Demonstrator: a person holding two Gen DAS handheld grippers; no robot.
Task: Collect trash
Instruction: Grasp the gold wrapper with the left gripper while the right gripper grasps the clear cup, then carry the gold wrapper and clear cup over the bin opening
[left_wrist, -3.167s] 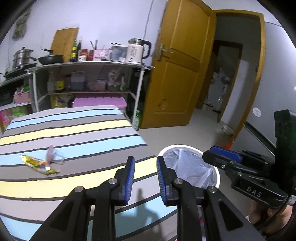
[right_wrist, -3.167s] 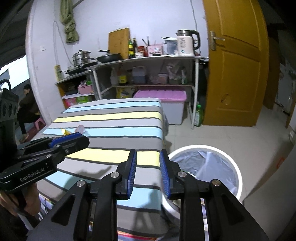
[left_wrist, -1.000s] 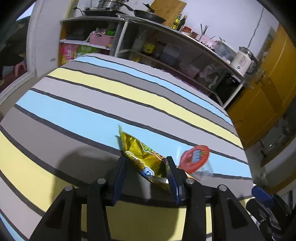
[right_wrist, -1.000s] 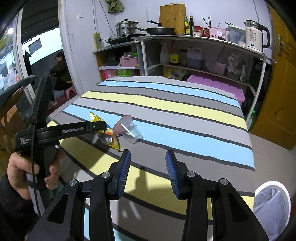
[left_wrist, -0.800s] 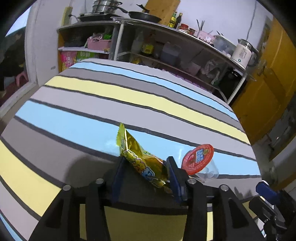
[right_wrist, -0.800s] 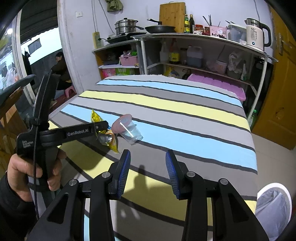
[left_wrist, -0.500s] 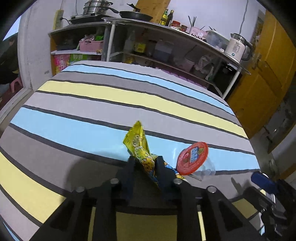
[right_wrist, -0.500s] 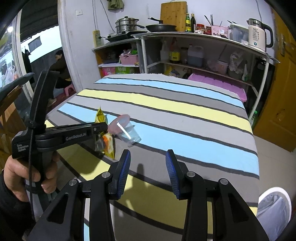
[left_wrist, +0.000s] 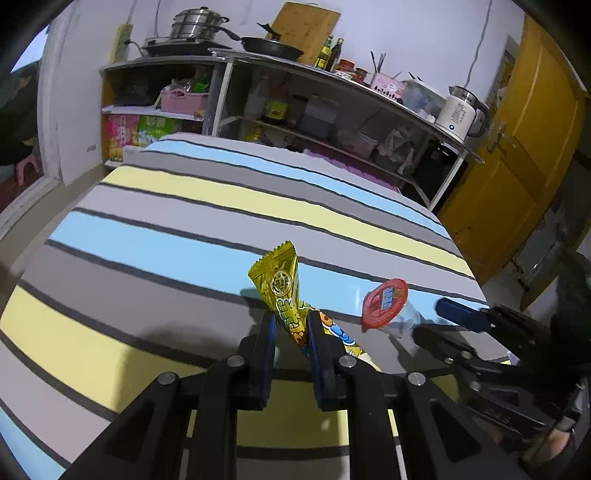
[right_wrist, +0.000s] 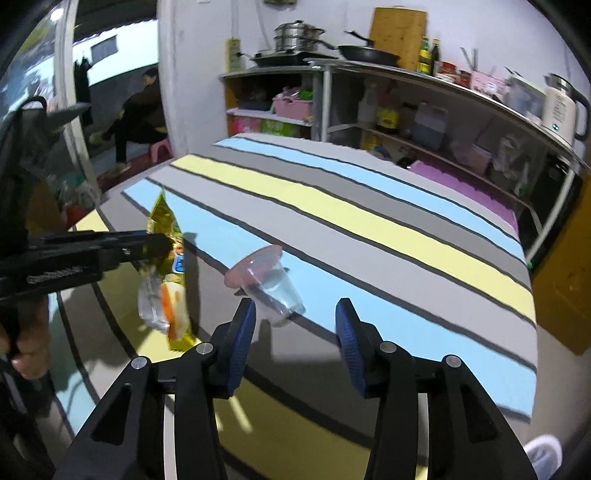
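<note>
My left gripper (left_wrist: 290, 326) is shut on a yellow snack wrapper (left_wrist: 282, 286) and holds it above the striped table. In the right wrist view the wrapper (right_wrist: 168, 273) hangs from the left gripper (right_wrist: 162, 242). A clear plastic cup with a red foil lid (left_wrist: 384, 304) lies on its side just right of the wrapper. My right gripper (right_wrist: 293, 328) is open, with the cup (right_wrist: 267, 282) lying on the cloth just beyond its fingertips, nearer the left finger. The right gripper also shows in the left wrist view (left_wrist: 439, 321).
The table carries a striped cloth (left_wrist: 184, 206) in grey, blue and yellow. Metal shelves (left_wrist: 332, 99) with pots, bottles and a kettle stand behind it. A yellow door (left_wrist: 517, 166) is at the right. A white bin rim (right_wrist: 543, 448) shows at the lower right.
My left gripper has closed on the wrapper and lifted it off the cloth, so it now stands upright. My right gripper has moved closer to the cup and spread wider.
</note>
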